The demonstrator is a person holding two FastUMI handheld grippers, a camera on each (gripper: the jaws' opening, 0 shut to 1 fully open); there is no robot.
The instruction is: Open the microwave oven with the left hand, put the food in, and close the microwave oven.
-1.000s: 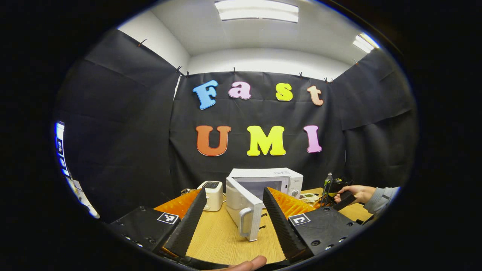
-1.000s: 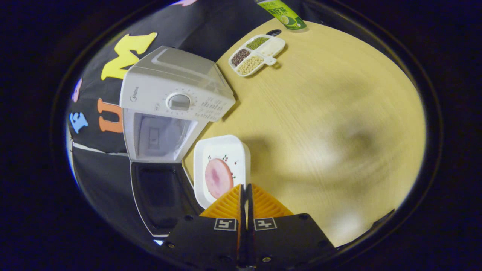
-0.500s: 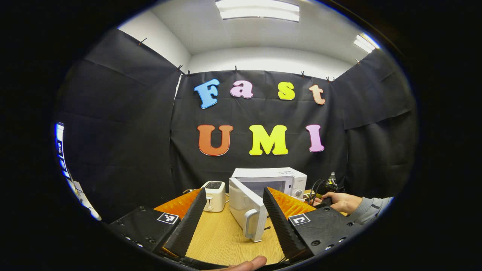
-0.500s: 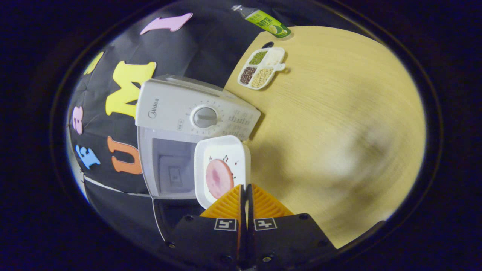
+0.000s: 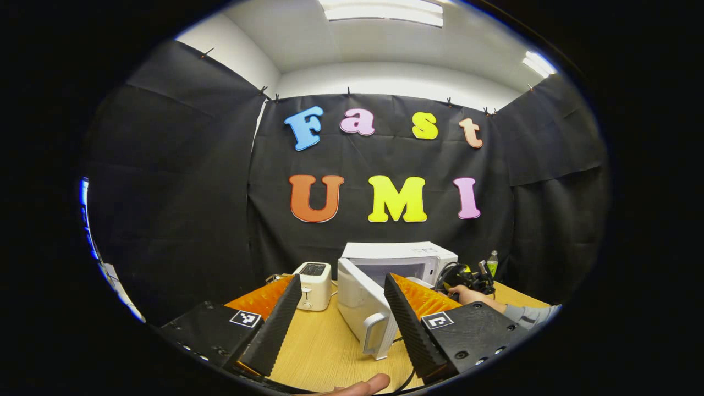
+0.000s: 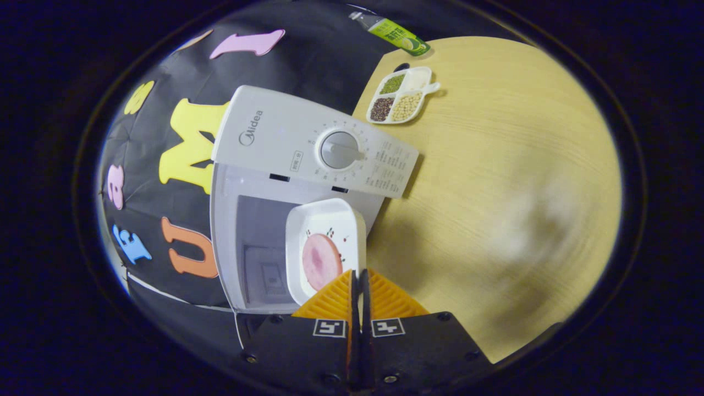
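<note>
In the right gripper view, the right gripper (image 6: 358, 275) sits at the bottom centre of the frame, its orange jaws pressed together on the near edge of a white square dish (image 6: 325, 250) that carries a round pink slice of food (image 6: 321, 262). The dish hangs in front of the open cavity of the white microwave oven (image 6: 308, 159), which fills the middle of the frame; the word "Midea" can be read on its control panel, left of the round dial (image 6: 340, 149), while the small print around the dial is too fine to read. At the upper right, a white divided tray of beans (image 6: 401, 102) lies on the wooden table (image 6: 511, 181), with a green-labelled bottle (image 6: 393, 33) just above it. In the left gripper view, the left gripper (image 5: 341, 308) holds its jaws spread apart with nothing between them, low in the frame, and the microwave's door (image 5: 366, 308) stands swung open toward the camera. A white toaster (image 5: 313, 278) stands to the left of it, and a hand (image 5: 467, 294) reaches in from the right.
</note>
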